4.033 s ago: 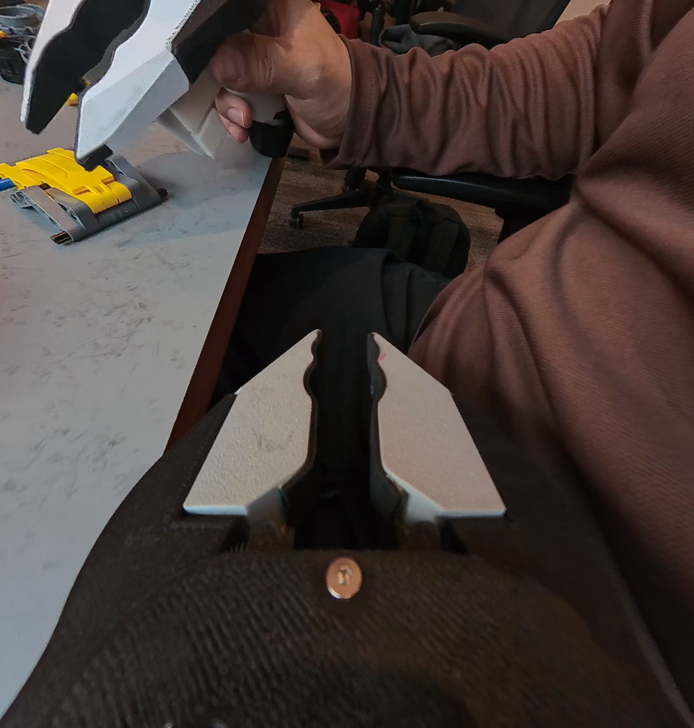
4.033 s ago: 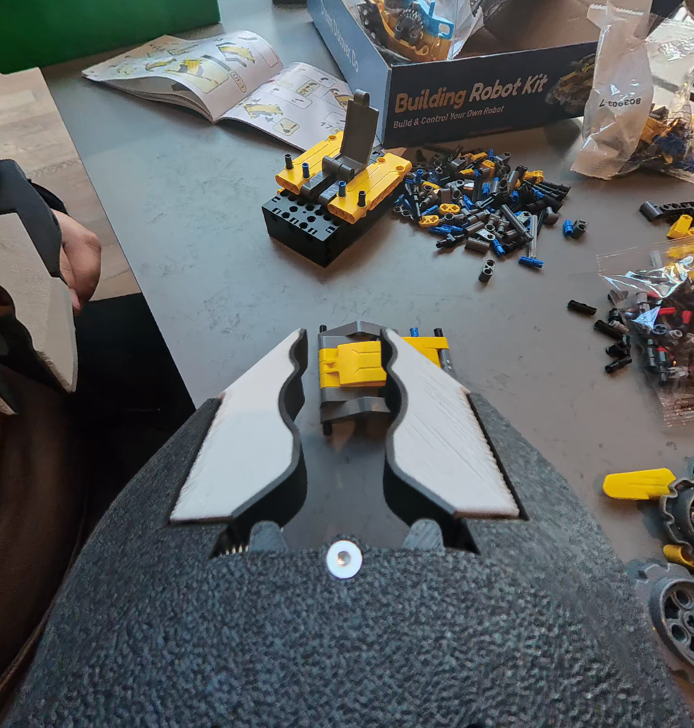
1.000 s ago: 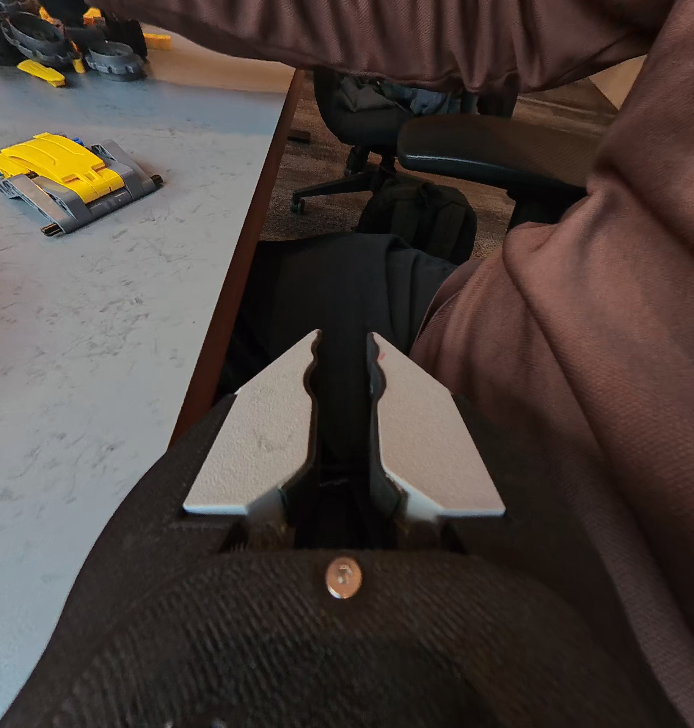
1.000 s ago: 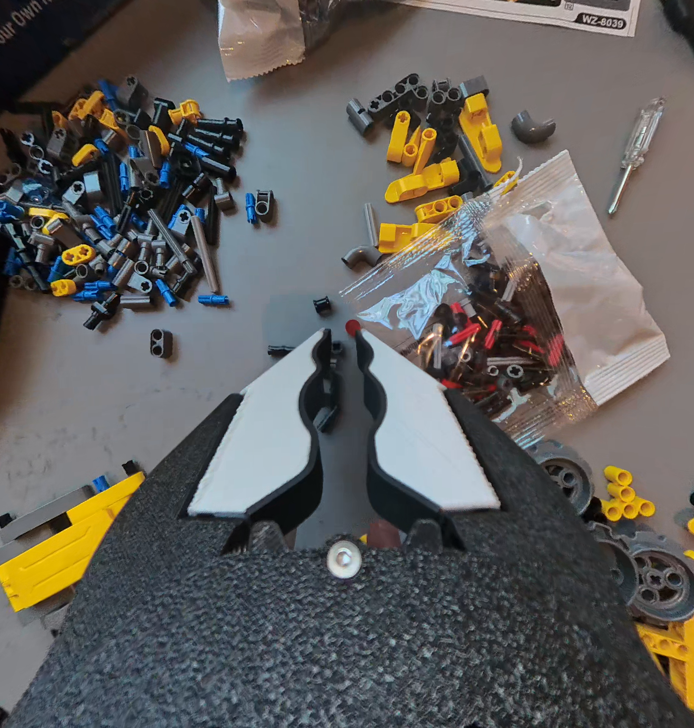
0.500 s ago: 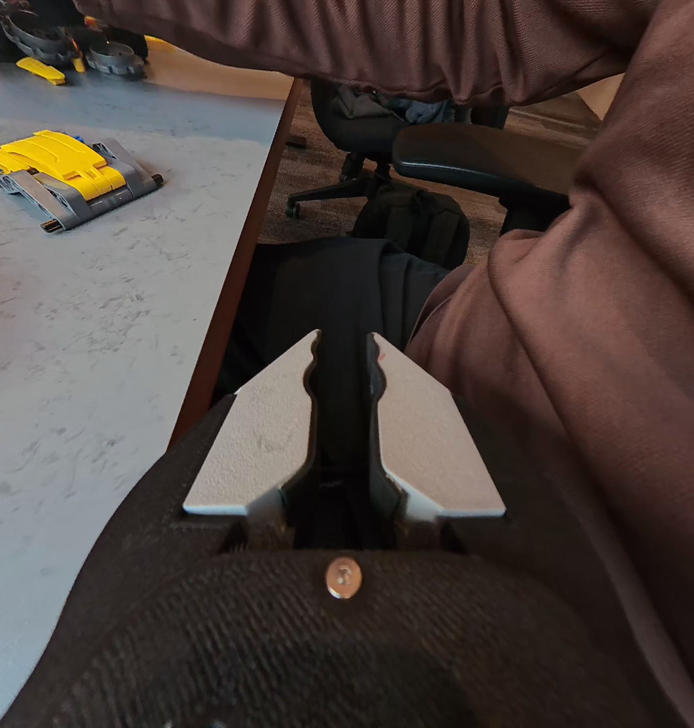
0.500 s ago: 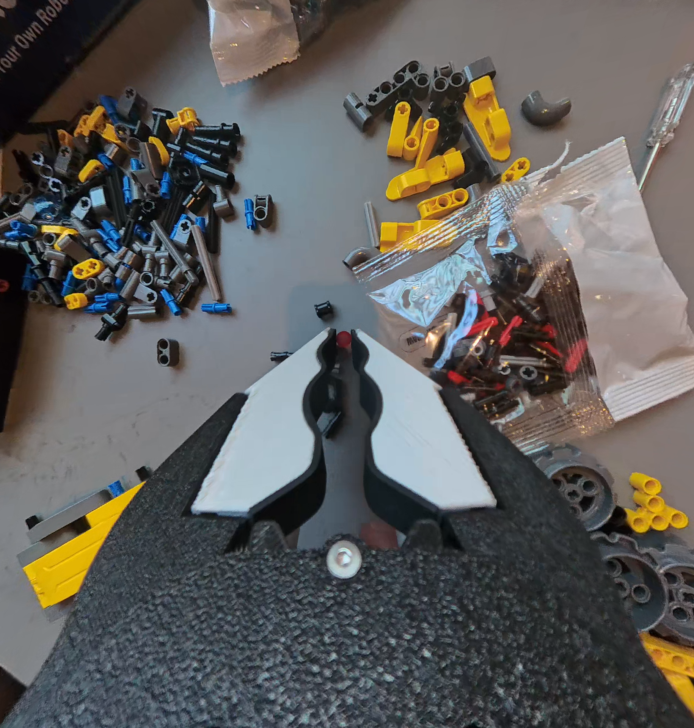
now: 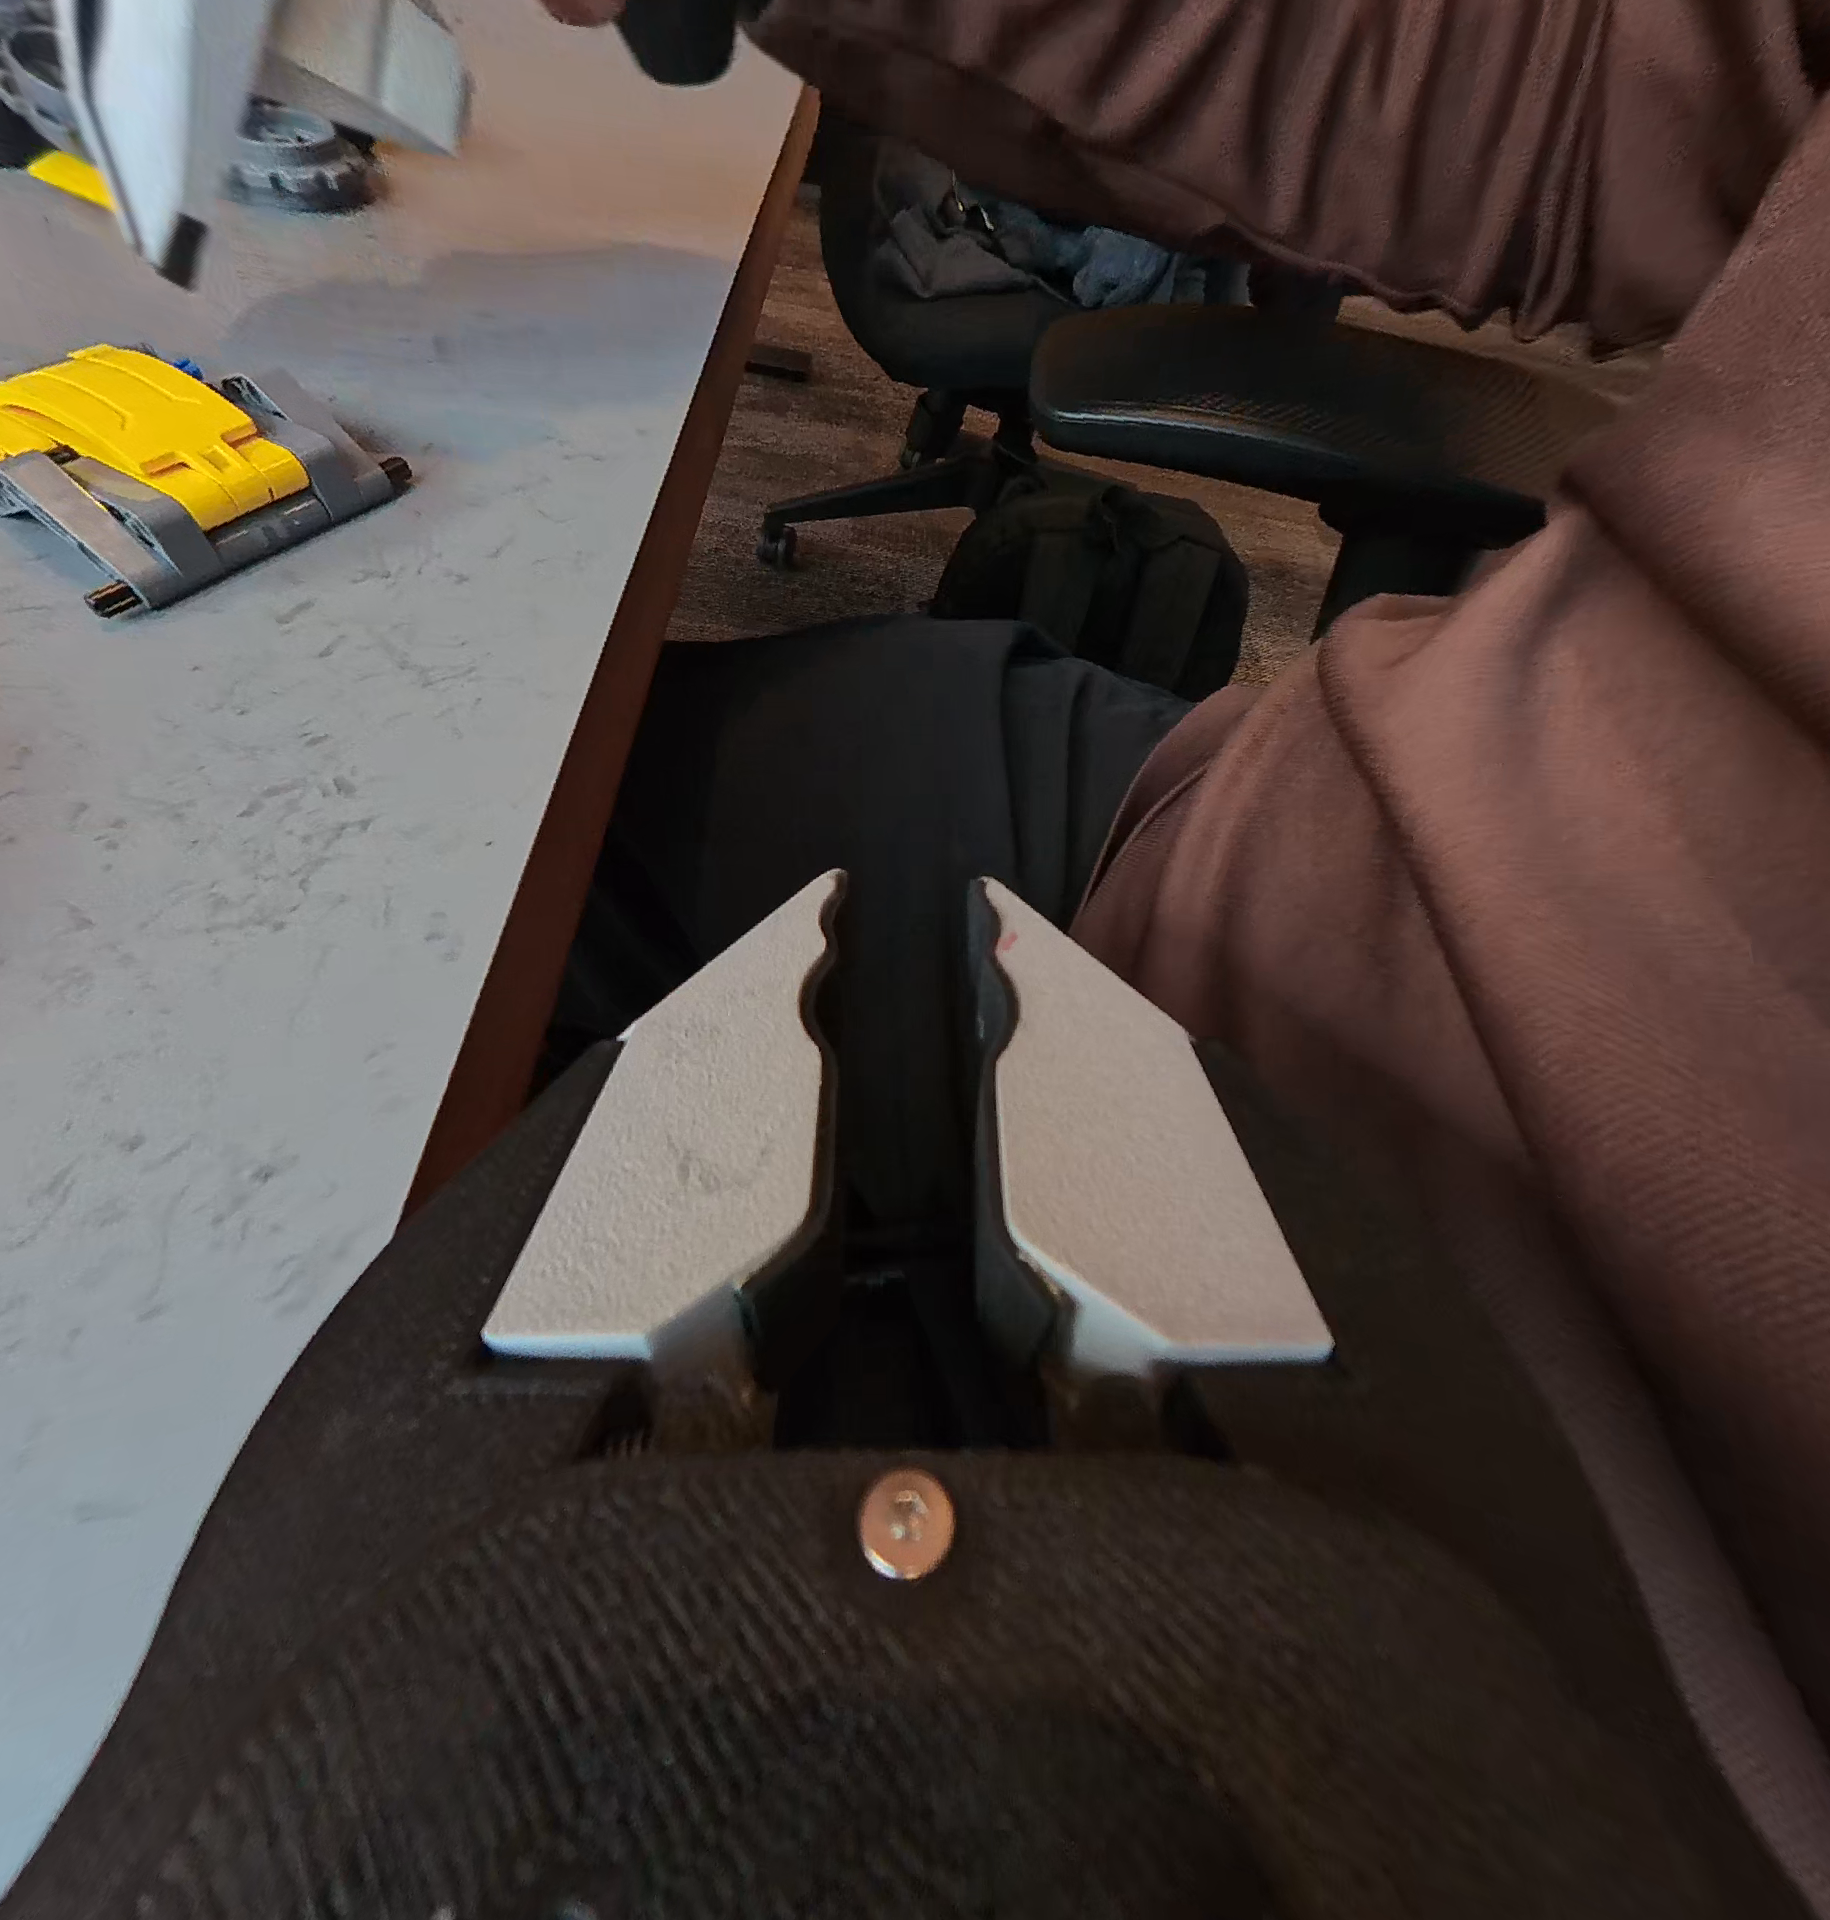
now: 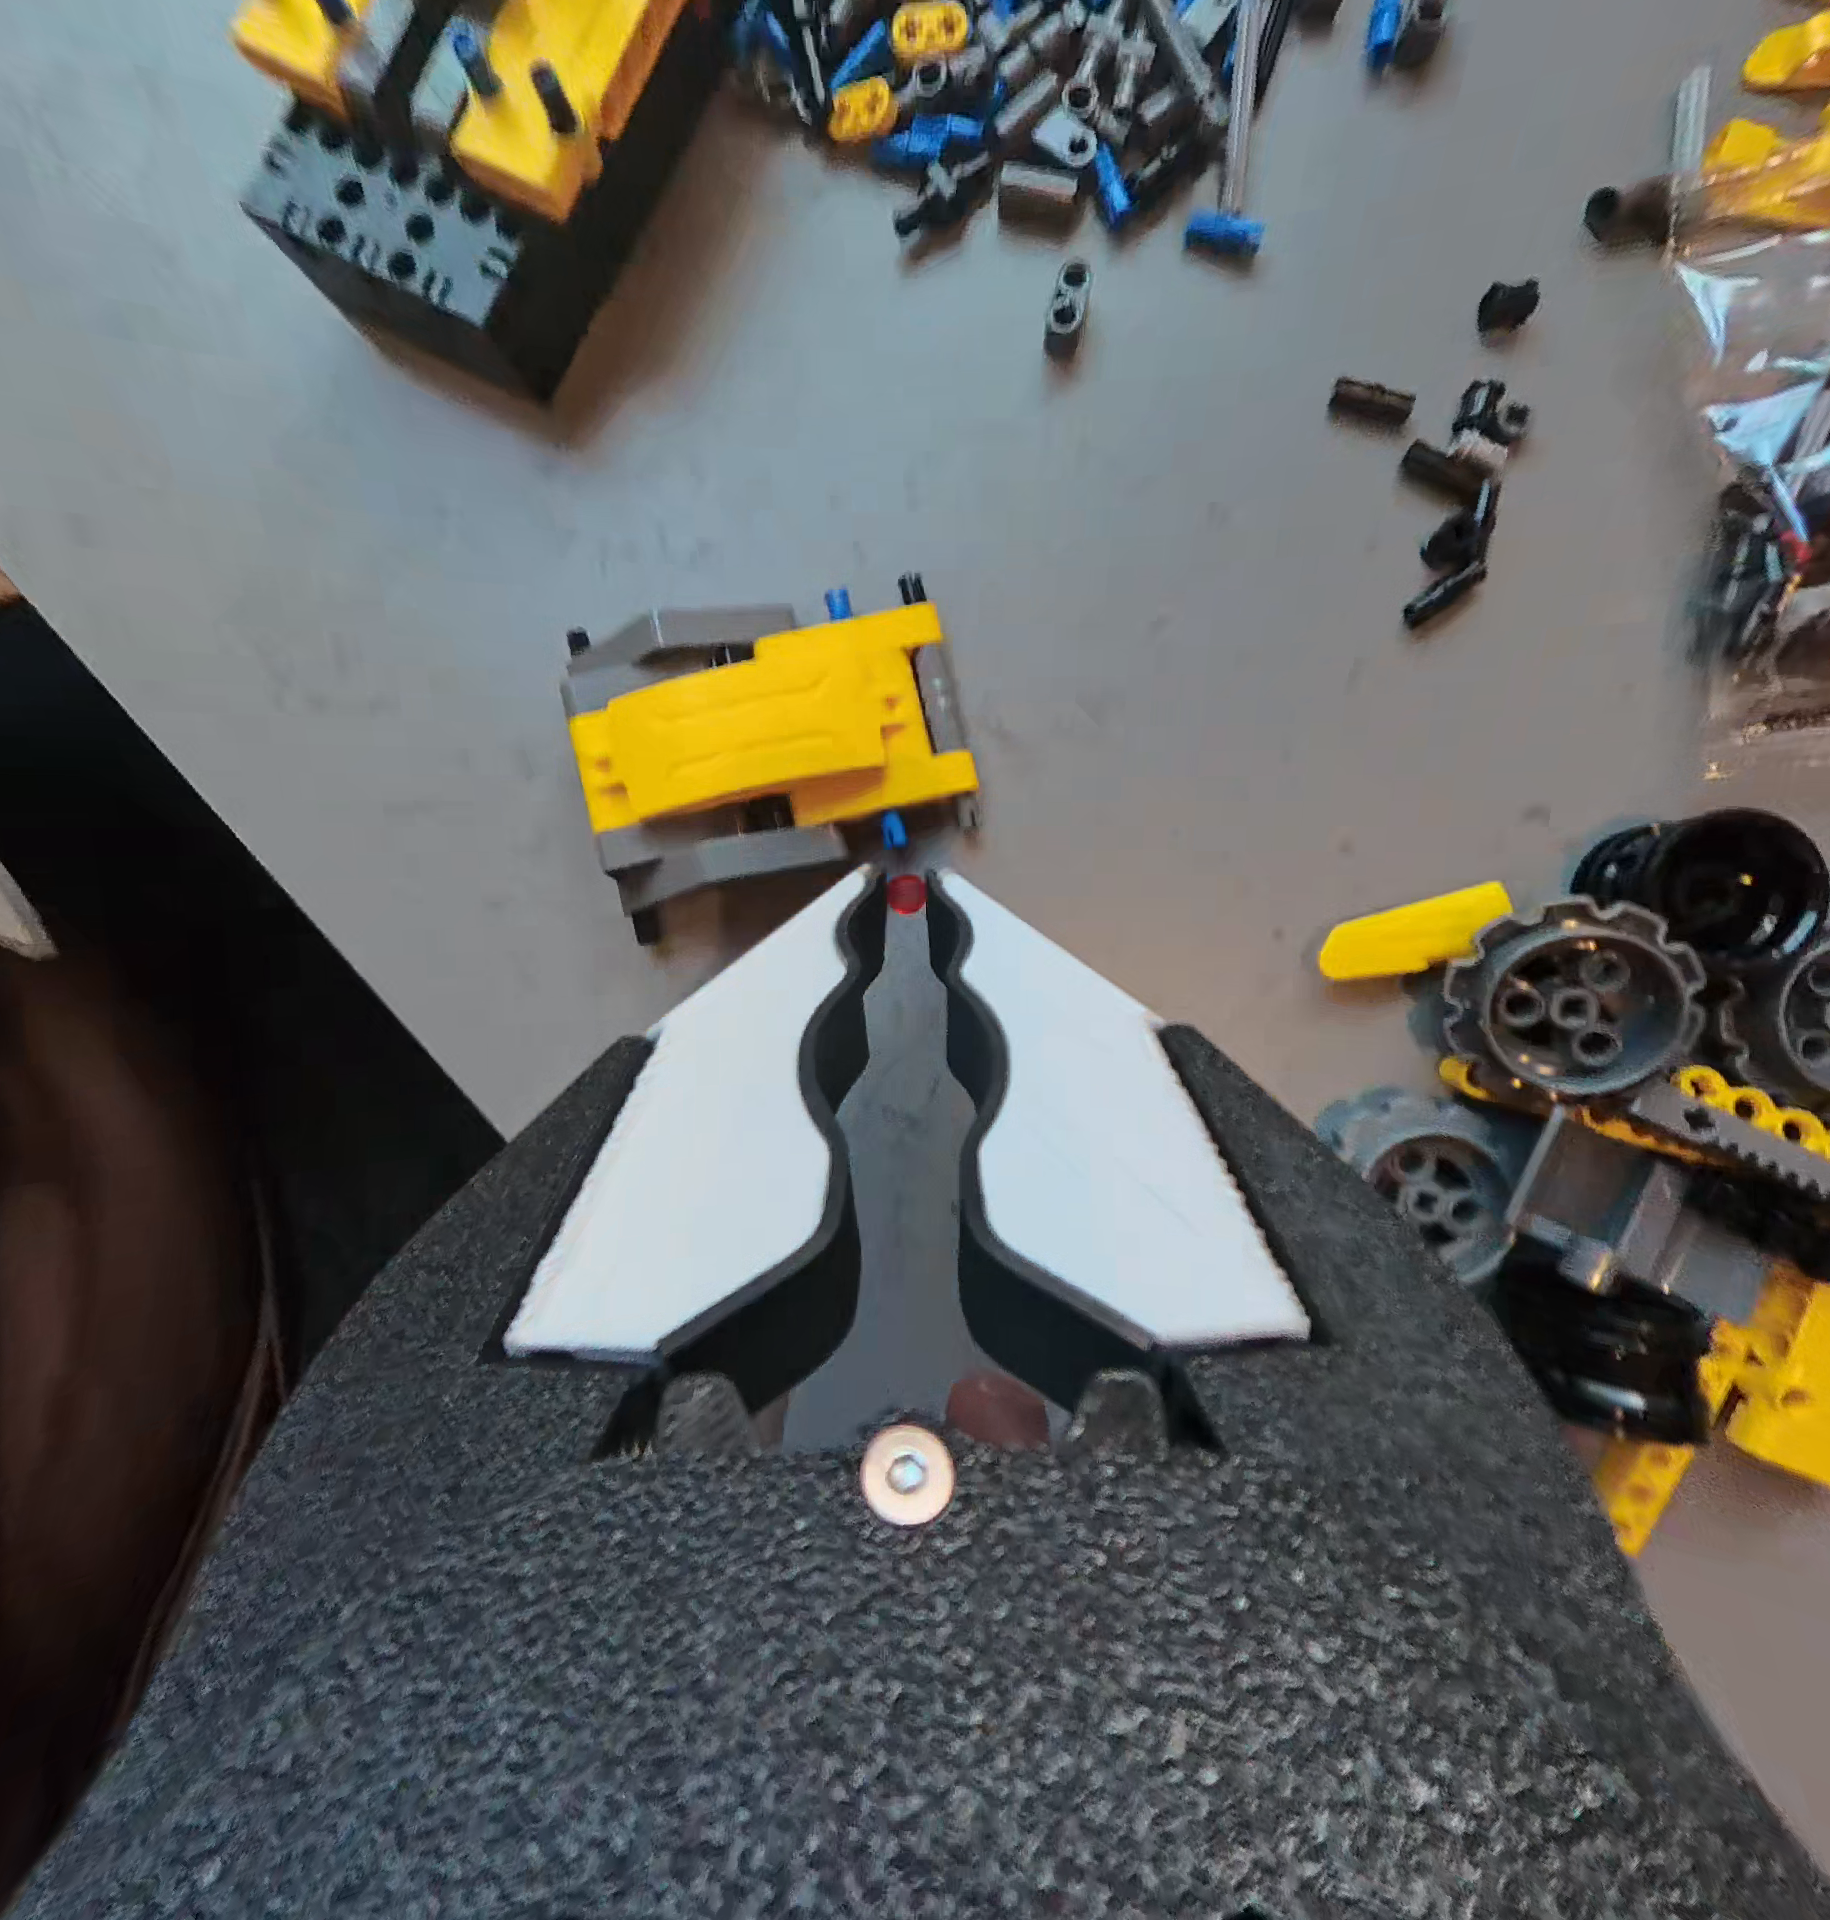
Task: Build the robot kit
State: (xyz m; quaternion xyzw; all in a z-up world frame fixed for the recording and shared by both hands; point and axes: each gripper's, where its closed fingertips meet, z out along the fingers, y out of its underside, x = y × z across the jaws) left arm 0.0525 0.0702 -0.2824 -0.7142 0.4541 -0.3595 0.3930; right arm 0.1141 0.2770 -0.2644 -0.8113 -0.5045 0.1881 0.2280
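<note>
My right gripper point(image 8: 905, 891) is shut on a small red pin point(image 8: 905, 894) held at its fingertips. It hovers just in front of a yellow and grey brick assembly point(image 8: 765, 727) lying flat on the grey table point(image 8: 267, 540). My left gripper point(image 7: 906, 883) is open and empty, off the table's edge, pointing at a person's dark trousers point(image 7: 890, 748) and brown sleeve point(image 7: 1513, 935). The same assembly shows far left in the left wrist view point(image 7: 163, 468), with the right gripper point(image 7: 163, 135) above it.
A black block with yellow beams point(image 8: 443, 156) stands at the back left. A pile of small blue, grey and black pins point(image 8: 1046, 114) lies behind. Grey wheels point(image 8: 1576, 997), a yellow piece point(image 8: 1410, 930) and a clear bag point(image 8: 1804, 416) lie right. An office chair point(image 7: 1254, 416) stands beyond the table edge. One gripper's finger ends stand about 20 centimeters off the other's. The yellow piece point(image 8: 1410, 930) is about 9 centimeters from my right fingertips. Seen from the left wrist view point(image 7: 79, 172) as well.
My right gripper closed on the red pin beside the bag, then carried it left to the yellow and grey assembly. My left gripper has stayed put and open.
</note>
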